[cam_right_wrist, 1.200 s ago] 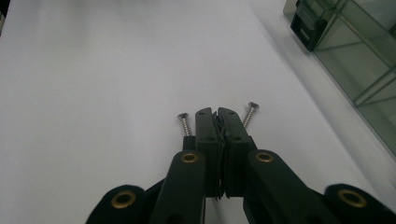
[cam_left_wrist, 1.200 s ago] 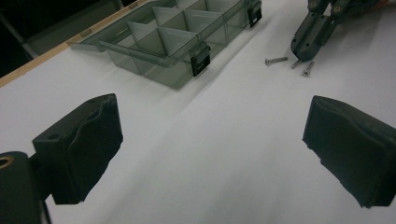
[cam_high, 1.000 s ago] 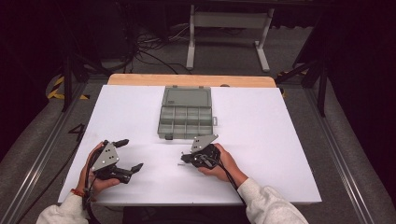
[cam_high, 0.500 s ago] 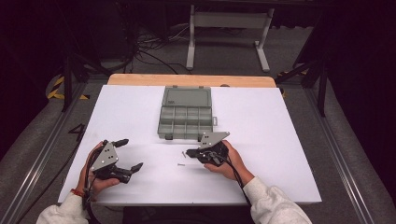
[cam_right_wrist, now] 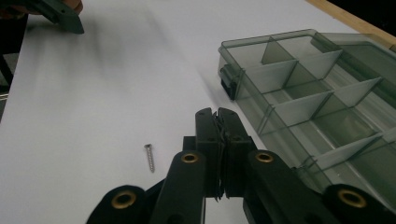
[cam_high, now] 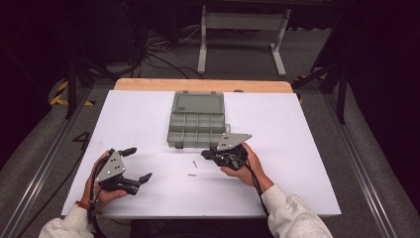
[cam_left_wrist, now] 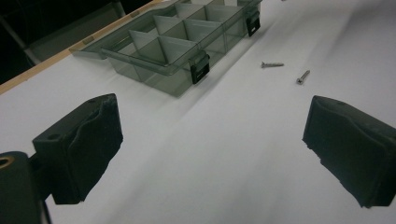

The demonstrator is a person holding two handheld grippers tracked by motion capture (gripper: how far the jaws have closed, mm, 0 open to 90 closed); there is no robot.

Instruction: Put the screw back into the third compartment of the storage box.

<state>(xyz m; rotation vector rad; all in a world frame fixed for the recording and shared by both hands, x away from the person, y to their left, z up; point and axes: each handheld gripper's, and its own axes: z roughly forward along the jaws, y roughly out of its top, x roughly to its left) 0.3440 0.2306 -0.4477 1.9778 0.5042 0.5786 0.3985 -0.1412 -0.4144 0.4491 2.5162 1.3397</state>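
From the high view we recorded the left gripper [cam_high: 134, 164] held low over the white table [cam_high: 297, 148], jaws spread wide with nothing between them, well apart from the right gripper [cam_high: 207, 154]. Two screws [cam_high: 194, 168] lay just ahead of the right gripper's tips, and the open grey compartment box [cam_high: 196, 120] sat just beyond it. In the left gripper view we noted both pads far apart and empty, the screws [cam_left_wrist: 285, 71] ahead and toward the right jaw, the box [cam_left_wrist: 177, 42] farther ahead. In the right gripper view we found the jaws pressed together; whether they pinched anything we could not tell. One screw [cam_right_wrist: 149, 157] lay just left of them, the box [cam_right_wrist: 317, 112] close to their right.
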